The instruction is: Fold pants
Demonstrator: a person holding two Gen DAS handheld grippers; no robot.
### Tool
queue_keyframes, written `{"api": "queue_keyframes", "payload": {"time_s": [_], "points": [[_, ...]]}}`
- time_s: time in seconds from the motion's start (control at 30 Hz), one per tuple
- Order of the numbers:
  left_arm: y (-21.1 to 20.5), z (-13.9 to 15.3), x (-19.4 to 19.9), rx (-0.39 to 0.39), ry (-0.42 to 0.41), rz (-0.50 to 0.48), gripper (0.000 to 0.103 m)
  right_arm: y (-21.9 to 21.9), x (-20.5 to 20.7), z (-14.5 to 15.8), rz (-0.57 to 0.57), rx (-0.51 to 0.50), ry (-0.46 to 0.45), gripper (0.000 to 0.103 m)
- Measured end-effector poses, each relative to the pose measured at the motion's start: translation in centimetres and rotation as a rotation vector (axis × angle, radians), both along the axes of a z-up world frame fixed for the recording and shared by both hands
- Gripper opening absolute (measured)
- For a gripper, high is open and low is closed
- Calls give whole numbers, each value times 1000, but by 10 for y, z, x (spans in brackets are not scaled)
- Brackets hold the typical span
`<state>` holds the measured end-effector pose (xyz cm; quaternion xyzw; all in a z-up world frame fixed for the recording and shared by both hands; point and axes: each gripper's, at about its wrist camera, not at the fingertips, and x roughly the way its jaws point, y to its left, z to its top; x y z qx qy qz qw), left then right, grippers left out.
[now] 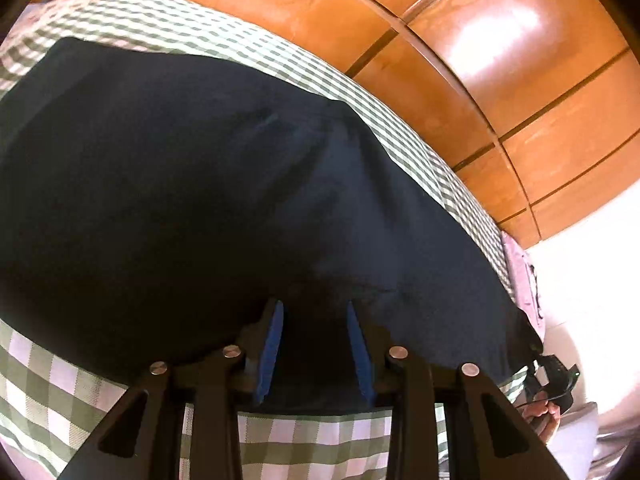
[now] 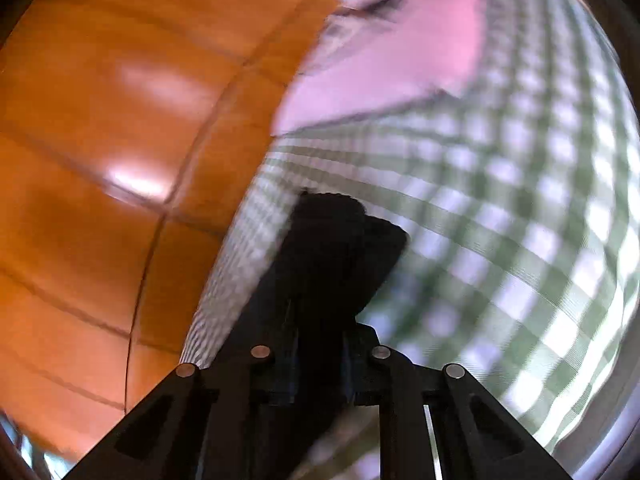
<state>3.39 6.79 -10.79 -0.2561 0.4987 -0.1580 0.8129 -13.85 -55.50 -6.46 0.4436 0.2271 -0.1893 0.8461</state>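
Dark navy pants [image 1: 200, 200] lie spread over a green and white checked bed cover [image 1: 320, 440]. My left gripper [image 1: 316, 308] rests at the near edge of the pants, its blue pads [image 1: 272, 344] apart with cloth lying between them. In the right wrist view, my right gripper [image 2: 320, 332] is shut on a bunched dark end of the pants [image 2: 336, 248], held above the checked cover [image 2: 500, 220]. That view is blurred. The right gripper also shows at the far right of the left wrist view [image 1: 556, 384], at the pants' corner.
Orange wooden cupboard panels [image 1: 460, 60] stand behind the bed and fill the left of the right wrist view [image 2: 100, 160]. A pink pillow [image 2: 392, 64] lies at the head of the bed, also seen in the left wrist view [image 1: 520, 272].
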Motion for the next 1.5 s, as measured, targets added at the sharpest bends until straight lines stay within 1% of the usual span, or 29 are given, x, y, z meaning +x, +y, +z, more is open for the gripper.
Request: {"api": "queue_keyframes", "payload": {"time_s": [0.07,0.17,0.23,0.27,0.33,0.37,0.43,0.47,0.53,0.6,0.67,0.7,0.77,0.8,0.83,0.87,0.9,0.93,0.97,1.0,1.07,1.1,1.17,1.27,1.33,1.4,1.43,1.47,1.5], "points": [[-1,1,0,19,-2,-10,27,15,16,23,74,-62,-14,16],[-4,5,1,43,-5,-17,26,54,45,51,232,-139,-39,17],[-4,10,1,46,-5,-15,26,86,61,61,329,-180,-39,17],[-4,11,2,42,-4,-13,26,111,74,66,406,-201,-41,17],[-2,13,1,29,3,-10,26,144,85,66,505,-210,-37,17],[-1,14,1,24,6,-9,26,169,96,63,577,-202,-34,17],[2,17,1,-10,3,-3,26,200,110,55,663,-191,-22,17],[5,19,0,-28,-2,-1,26,225,120,47,718,-206,4,16],[9,24,0,-71,-14,5,26,254,132,32,784,-209,58,16],[10,29,1,-96,-23,5,28,289,144,11,887,-201,109,15],[8,33,5,-123,-25,1,29,315,149,-4,960,-220,164,15],[7,34,8,-153,-21,-4,29,323,148,-9,981,-233,182,16],[6,34,13,-226,0,-23,29,346,143,-17,1038,-306,221,16],[3,32,18,-272,14,-43,29,351,143,-21,1053,-335,236,16],[-1,32,22,-295,21,-57,30,358,139,-25,1069,-374,256,16],[-8,31,26,-308,26,-76,31,363,136,-28,1081,-412,265,20],[-15,31,31,-310,31,-96,35,365,134,-28,1083,-425,254,21],[-22,29,36,-314,46,-115,44,358,141,-28,1085,-426,246,24],[-27,27,39,-321,61,-125,56,356,140,-26,1102,-409,237,35],[-32,24,43,-343,85,-133,60,355,135,-22,1120,-388,228,49],[-38,22,49,-384,102,-131,66,354,126,-14,1152,-373,196,58],[-40,21,52,-392,108,-136,66,352,119,-8,1162,-381,182,58],[-46,19,59,-374,126,-143,66,342,100,1,1161,-362,171,58],[-54,13,67,-337,154,-150,66,320,75,13,1094,-369,173,58],[-61,8,69,-337,176,-168,65,288,55,20,994,-375,203,58],[-71,7,74,-296,174,-180,64,261,38,19,903,-350,242,58],[-78,8,76,-273,166,-193,54,244,30,15,846,-333,272,58],[-78,7,75,-252,157,-207,34,233,25,12,795,-339,311,58],[-82,9,75,-223,142,-221,25,225,21,8,750,-355,351,57]]}}
